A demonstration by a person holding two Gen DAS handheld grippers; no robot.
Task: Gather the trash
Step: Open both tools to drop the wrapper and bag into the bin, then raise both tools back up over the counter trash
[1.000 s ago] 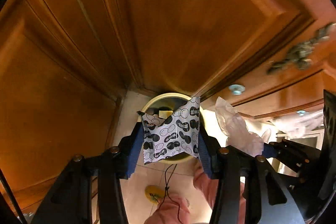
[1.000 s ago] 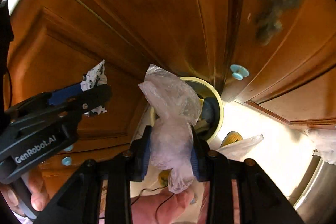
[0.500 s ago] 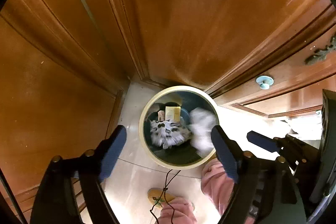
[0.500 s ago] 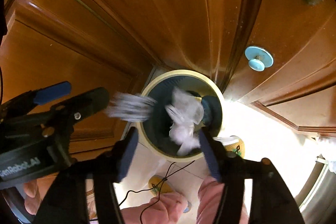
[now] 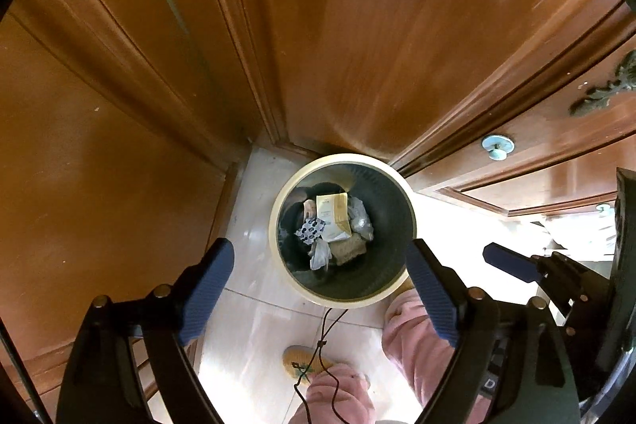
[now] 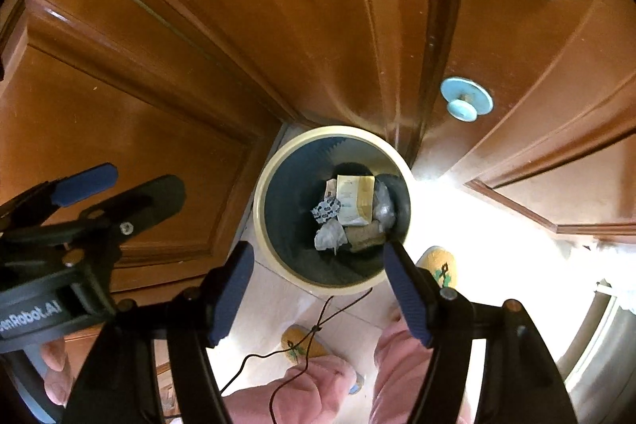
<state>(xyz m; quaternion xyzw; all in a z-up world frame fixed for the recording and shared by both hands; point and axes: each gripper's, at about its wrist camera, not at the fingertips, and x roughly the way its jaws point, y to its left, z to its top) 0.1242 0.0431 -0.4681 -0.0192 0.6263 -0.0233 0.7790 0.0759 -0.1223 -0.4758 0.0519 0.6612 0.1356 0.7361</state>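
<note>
A round bin with a cream rim (image 5: 275, 225) (image 6: 258, 209) stands on the pale floor in a corner of wooden panels. Inside lie a black-spotted white wrapper (image 5: 312, 230) (image 6: 326, 207), crumpled whitish plastic (image 5: 320, 256) (image 6: 330, 236) and a cream carton (image 5: 334, 221) (image 6: 353, 202). My left gripper (image 5: 318, 245) hangs straight above the bin, its jaws opening with nothing between them. My right gripper (image 6: 318, 248) is open and empty over the bin beside it. In the left wrist view one of its blue pads (image 5: 505, 262) shows at the right.
Brown wooden cabinet doors close in behind and to the left of the bin. A pale blue knob (image 5: 497, 146) (image 6: 467, 102) sticks out at the right. Below the grippers are pink trouser legs (image 6: 310, 384), yellow slippers (image 6: 439, 267) and a thin black cord (image 5: 326, 336).
Both grippers opened and sank a little toward the bin. The spotted wrapper left the left gripper and the plastic left the right; both now lie in the bin.
</note>
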